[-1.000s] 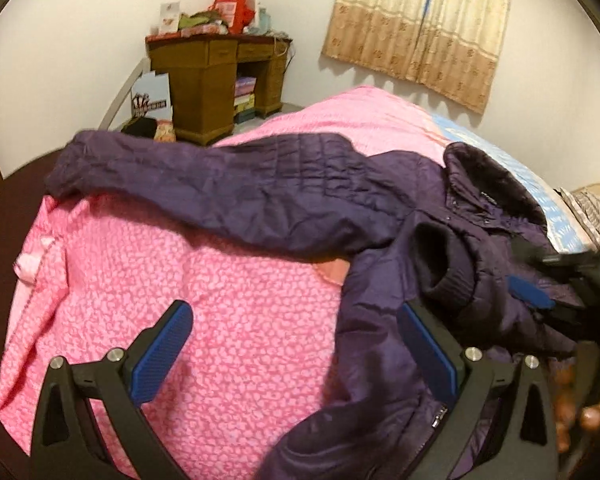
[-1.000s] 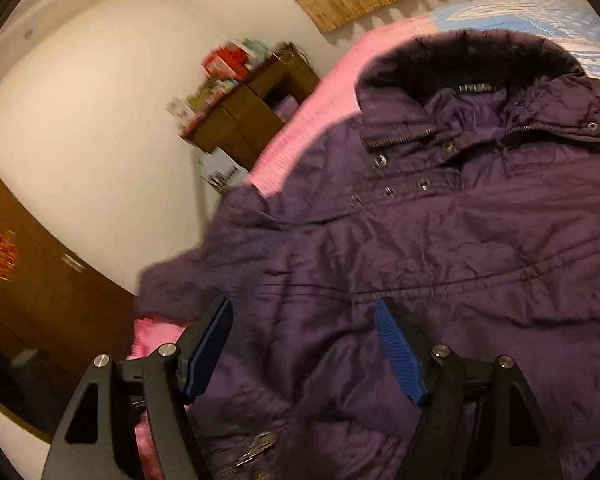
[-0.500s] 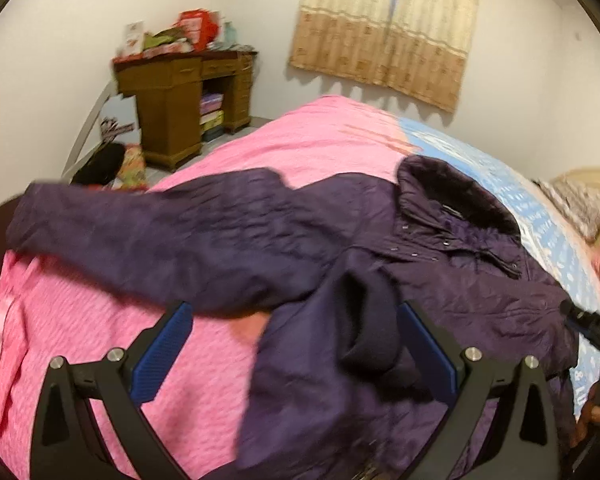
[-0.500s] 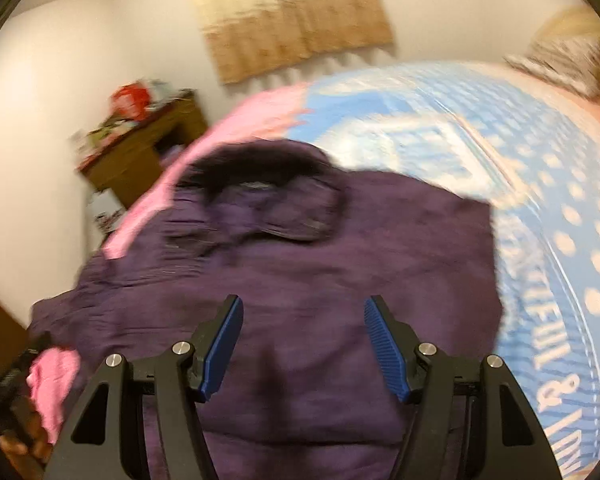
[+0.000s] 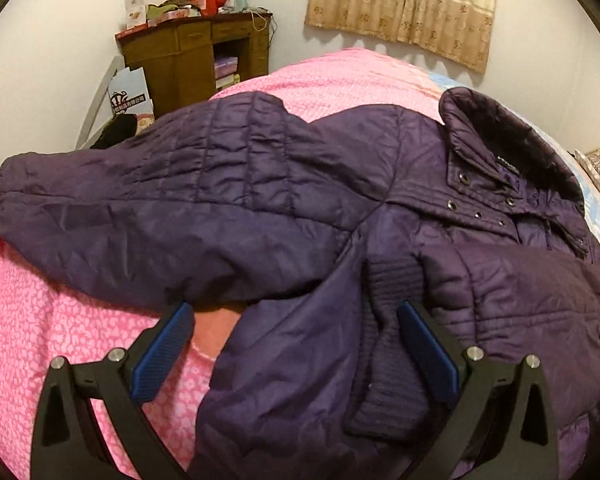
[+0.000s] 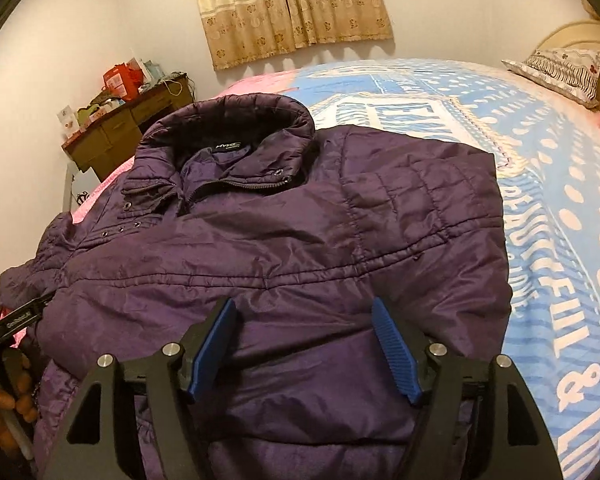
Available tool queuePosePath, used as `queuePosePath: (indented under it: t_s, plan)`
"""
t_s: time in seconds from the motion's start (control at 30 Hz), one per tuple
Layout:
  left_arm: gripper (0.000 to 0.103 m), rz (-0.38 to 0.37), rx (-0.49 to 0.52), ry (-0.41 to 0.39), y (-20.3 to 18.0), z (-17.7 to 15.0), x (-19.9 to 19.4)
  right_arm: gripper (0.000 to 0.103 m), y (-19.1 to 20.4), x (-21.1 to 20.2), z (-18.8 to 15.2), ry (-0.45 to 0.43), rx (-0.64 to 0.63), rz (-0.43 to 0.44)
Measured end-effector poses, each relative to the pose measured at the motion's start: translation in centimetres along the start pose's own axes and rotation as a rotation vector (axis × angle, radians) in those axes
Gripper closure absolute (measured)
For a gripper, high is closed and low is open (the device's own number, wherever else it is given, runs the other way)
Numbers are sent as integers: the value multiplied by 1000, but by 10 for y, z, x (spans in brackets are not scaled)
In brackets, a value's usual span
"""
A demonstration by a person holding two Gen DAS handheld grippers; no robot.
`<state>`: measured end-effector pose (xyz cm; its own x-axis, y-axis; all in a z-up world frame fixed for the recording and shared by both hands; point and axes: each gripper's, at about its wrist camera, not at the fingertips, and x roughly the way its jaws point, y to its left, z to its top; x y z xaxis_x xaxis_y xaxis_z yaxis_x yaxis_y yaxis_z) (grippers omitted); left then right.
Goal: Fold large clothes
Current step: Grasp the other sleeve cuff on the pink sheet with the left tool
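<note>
Left wrist view: the left gripper [image 5: 292, 344] hangs wide and empty over the purple jacket [image 5: 300, 208]; its ribbed cuff [image 5: 392, 344] lies between the fingers, bare pink bedspread [image 5: 60, 320] to their left.

Right wrist view: the right gripper [image 6: 304, 344], jaws opening, nothing clamped, hovers above the jacket's body; blue bedspread [image 6: 560, 240] lies clear to the right. The hem is cut off below.

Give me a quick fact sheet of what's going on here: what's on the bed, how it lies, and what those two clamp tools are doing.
garment: purple quilted jacket, front up, collar toward the curtain
surface: bed with pink blanket and blue printed blanket
one sleeve: stretched out sideways over the pink blanket
other sleeve: folded across the front, ribbed cuff showing
left gripper: open, over the cuff, gripping nothing
right gripper: jaws opening, above the jacket's lower front, nothing between them
background: wooden desk with clutter
</note>
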<state>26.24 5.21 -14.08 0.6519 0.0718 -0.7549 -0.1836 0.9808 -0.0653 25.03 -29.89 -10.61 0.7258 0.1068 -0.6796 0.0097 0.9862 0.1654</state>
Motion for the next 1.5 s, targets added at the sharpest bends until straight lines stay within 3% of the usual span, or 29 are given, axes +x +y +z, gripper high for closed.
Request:
queuePosePath:
  t_s: [0.13, 0.4, 0.57, 0.7, 0.8, 0.97, 1.1, 1.27, 1.37, 1.4, 1.5]
  plan:
    - [0, 3, -1, 0, -2, -1, 0, 28, 3, 1, 0, 3, -14, -4]
    - [0, -117, -121, 17, 28, -4, -21, 24, 2, 2, 0, -1, -12, 15]
    - [0, -82, -209, -104, 87, 5, -65, 24, 2, 2, 0, -3, -10, 17]
    - [0, 18, -295, -196, 157, 26, -82, 24, 2, 2, 0, -3, -10, 17]
    - [0, 93, -415, -203, 220, 38, -76, 24, 2, 3, 0, -2, -12, 15]
    - [0, 113, -679, -188, 308, 39, -46, 24, 1, 3, 0, 0, -17, 7]
    - [7, 40, -825, -114, 335, 38, -4, 24, 1, 2, 0, 2, -22, 0]
    - [8, -12, -858, -100, 336, 49, 24, 24, 1, 2, 0, 2, -23, -1]
    - [22, -6, -885, -112, 338, 51, 26, 24, 1, 2, 0, 2, -22, -1]
    - [42, -4, -885, -106, 343, 51, 27, 24, 1, 2, 0, 2, -23, -1]
    - [69, 11, -860, -97, 343, 47, 25, 24, 1, 2, 0, 2, -23, 0]
